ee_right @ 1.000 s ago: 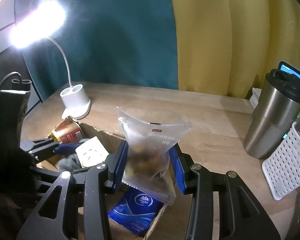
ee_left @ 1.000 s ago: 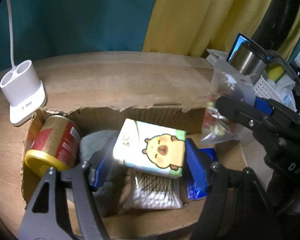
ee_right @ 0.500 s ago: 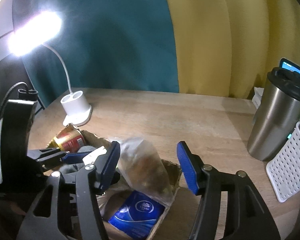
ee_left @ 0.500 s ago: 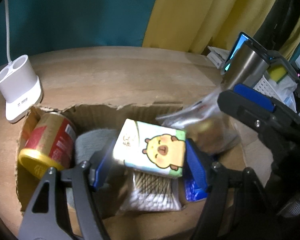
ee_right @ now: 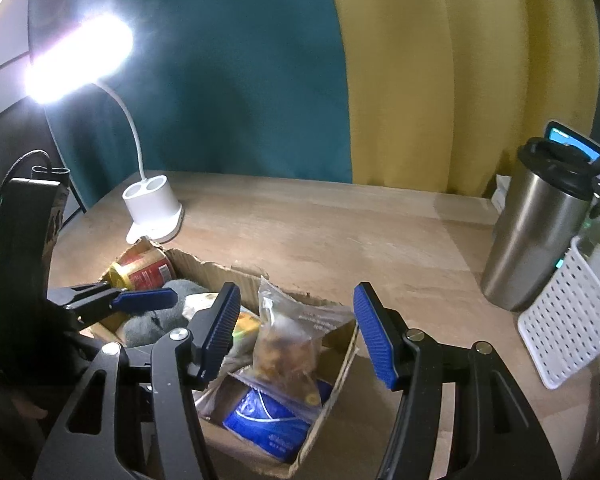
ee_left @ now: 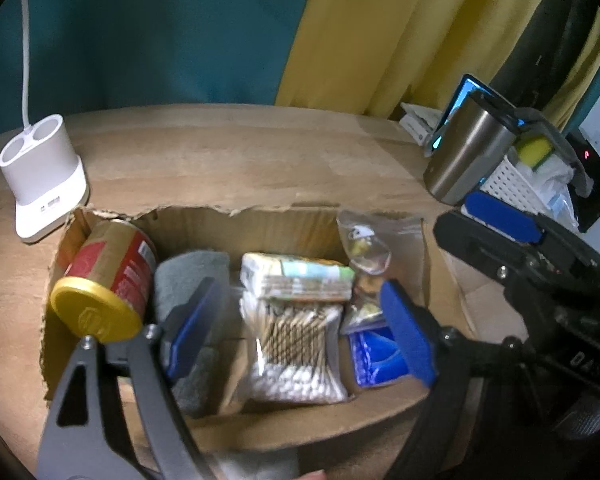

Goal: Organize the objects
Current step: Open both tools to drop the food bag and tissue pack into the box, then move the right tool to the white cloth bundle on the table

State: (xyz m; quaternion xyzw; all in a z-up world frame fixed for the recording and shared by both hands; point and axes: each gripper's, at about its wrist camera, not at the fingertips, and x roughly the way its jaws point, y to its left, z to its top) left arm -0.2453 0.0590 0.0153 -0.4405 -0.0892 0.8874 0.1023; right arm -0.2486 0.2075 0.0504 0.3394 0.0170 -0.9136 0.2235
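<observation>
Left claw (ee_left: 300, 330) opening over tissue pack (ee_left: 296, 276) | right claw (ee_right: 296, 336) apart above snack bag (ee_right: 288, 344)

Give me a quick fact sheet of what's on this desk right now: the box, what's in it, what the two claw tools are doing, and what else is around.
Box: torn cardboard box on the wooden desk
Inside: red can on its side, grey cloth, tissue pack, cotton swabs, clear snack bag, blue packet
Left gripper: jaws opening, nothing held, tissue pack lies below
Right gripper: open, over the snack bag, pads clear of it
Nearby: lit desk lamp, steel tumbler, white basket
</observation>
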